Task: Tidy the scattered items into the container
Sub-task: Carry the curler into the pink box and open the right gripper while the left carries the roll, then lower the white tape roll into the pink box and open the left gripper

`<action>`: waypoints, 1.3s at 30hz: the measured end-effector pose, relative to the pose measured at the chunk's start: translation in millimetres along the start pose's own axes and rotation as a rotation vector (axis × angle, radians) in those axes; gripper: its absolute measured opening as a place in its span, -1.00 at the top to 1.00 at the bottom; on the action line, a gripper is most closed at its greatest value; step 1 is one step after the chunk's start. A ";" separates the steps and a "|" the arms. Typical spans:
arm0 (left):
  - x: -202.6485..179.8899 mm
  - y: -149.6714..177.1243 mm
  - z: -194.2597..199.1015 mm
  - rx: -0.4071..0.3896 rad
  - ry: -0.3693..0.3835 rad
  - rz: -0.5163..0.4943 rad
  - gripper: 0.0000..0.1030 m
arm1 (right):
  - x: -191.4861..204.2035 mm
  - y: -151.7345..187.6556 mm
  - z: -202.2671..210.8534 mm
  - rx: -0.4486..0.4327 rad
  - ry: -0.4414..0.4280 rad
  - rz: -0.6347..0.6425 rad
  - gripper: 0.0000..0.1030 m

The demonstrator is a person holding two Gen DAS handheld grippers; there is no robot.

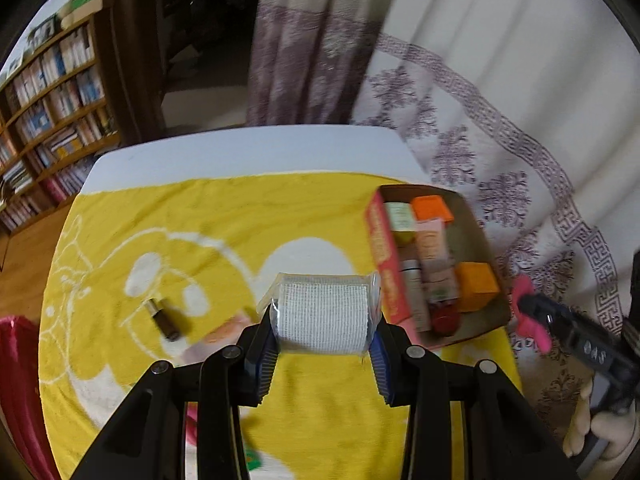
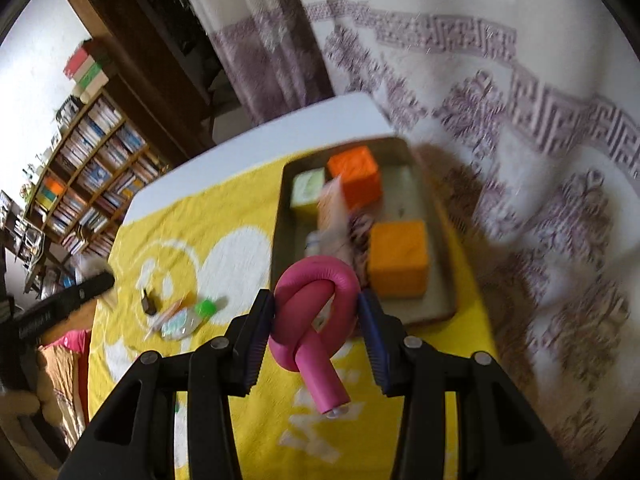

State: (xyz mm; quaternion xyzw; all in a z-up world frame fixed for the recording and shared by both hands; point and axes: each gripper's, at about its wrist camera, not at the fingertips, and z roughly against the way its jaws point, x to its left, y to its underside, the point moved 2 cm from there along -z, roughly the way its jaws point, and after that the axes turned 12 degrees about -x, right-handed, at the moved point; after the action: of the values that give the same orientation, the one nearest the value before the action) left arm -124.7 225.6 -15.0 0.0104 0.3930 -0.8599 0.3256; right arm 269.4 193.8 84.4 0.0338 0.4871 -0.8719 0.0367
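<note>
My left gripper (image 1: 324, 332) is shut on a wrapped white gauze roll (image 1: 322, 316), held above the yellow towel just left of the container (image 1: 476, 236). The container is an open tray with a red side; it holds two orange blocks (image 1: 478, 286), tubes and small boxes. My right gripper (image 2: 318, 320) is shut on a knotted pink foam roller (image 2: 316, 316), held near the tray's (image 2: 434, 208) front edge. The right gripper also shows in the left wrist view (image 1: 532, 312) beside the tray. A small dark bottle (image 1: 166, 318) lies on the towel at the left.
A yellow towel (image 1: 224, 216) covers the white table. A green-capped bottle and a packet (image 2: 186, 316) lie on it near the dark bottle (image 2: 149, 304). A patterned curtain (image 2: 520, 120) hangs right of the table. A bookshelf (image 1: 48, 120) stands at the left.
</note>
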 end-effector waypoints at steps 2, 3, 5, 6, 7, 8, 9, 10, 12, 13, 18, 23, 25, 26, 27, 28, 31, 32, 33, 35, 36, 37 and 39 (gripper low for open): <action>-16.5 -3.4 4.0 -0.015 0.005 -0.014 0.19 | -6.9 -13.7 3.5 -0.031 -0.005 0.011 0.08; -24.3 -5.7 6.4 -0.025 0.005 -0.021 0.19 | -9.3 -19.4 4.6 -0.043 -0.011 0.017 0.08; -34.2 -8.8 10.5 -0.039 0.005 -0.030 0.19 | -12.1 -31.5 6.4 -0.069 -0.020 0.032 0.08; -38.6 -10.5 12.8 -0.046 0.004 -0.032 0.19 | -12.8 -38.7 6.3 -0.083 -0.022 0.043 0.08; -44.1 -13.3 15.8 -0.057 0.002 -0.034 0.19 | -13.3 -44.7 6.4 -0.094 -0.024 0.053 0.08; -46.9 -15.0 17.3 -0.062 0.000 -0.035 0.19 | -13.0 -49.7 5.9 -0.107 -0.028 0.064 0.08; -49.2 -17.1 18.1 -0.067 -0.001 -0.036 0.19 | -12.6 -56.3 4.1 -0.119 -0.027 0.077 0.08; -51.9 -19.0 18.4 -0.072 -0.004 -0.035 0.19 | -12.1 -61.7 1.9 -0.131 -0.025 0.093 0.08; -56.8 -22.4 20.1 -0.080 -0.006 -0.031 0.19 | -10.2 -69.6 -4.7 -0.147 -0.013 0.132 0.08; -59.6 -24.1 20.1 -0.083 -0.007 -0.030 0.19 | -9.7 -73.3 -8.5 -0.153 -0.009 0.144 0.07; -70.8 -26.6 18.7 -0.086 -0.002 -0.041 0.19 | -13.0 -79.1 -33.1 -0.136 0.010 0.186 0.05; -79.6 -29.9 11.6 -0.079 0.006 -0.049 0.19 | -18.3 -78.5 -20.1 -0.167 -0.018 0.180 0.00; -84.5 -31.7 8.5 -0.077 0.012 -0.056 0.19 | -20.3 -77.3 -11.7 -0.174 -0.031 0.172 -0.01; -87.7 -32.7 6.7 -0.076 0.017 -0.061 0.19 | -21.4 -75.9 -8.6 -0.178 -0.037 0.170 -0.01; -89.8 -33.2 5.3 -0.075 0.021 -0.063 0.19 | -23.3 -74.3 -4.5 -0.181 -0.042 0.163 -0.02; -92.6 -34.1 4.0 -0.075 0.026 -0.067 0.19 | -24.3 -71.8 -1.2 -0.183 -0.049 0.157 -0.02; -102.5 -36.7 -1.3 -0.071 0.045 -0.080 0.19 | -28.5 -64.5 8.6 -0.184 -0.058 0.136 -0.02; -106.2 -37.5 -4.2 -0.068 0.052 -0.085 0.19 | -30.0 -61.8 11.9 -0.186 -0.062 0.130 -0.02; -108.7 -38.2 -6.5 -0.065 0.057 -0.087 0.19 | -31.8 -59.4 15.6 -0.186 -0.066 0.123 -0.02; -115.6 -39.1 -13.3 -0.058 0.070 -0.095 0.19 | -34.8 -55.3 21.6 -0.188 -0.069 0.114 -0.02; -119.6 -39.0 -17.5 -0.047 0.079 -0.099 0.19 | -35.2 -53.4 24.5 -0.190 -0.072 0.113 -0.02; -122.3 -39.1 -20.2 -0.039 0.086 -0.103 0.17 | -36.2 -52.1 27.0 -0.192 -0.073 0.109 -0.02; -129.7 -36.7 -30.2 -0.011 0.103 -0.117 -0.02 | -38.7 -49.1 32.2 -0.196 -0.076 0.100 -0.02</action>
State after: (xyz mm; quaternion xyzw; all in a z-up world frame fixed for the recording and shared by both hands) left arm -50.5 335.4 24.2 0.0300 0.4137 -0.8737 0.2543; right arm 302.4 193.3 146.5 0.0214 0.5659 -0.8179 0.1019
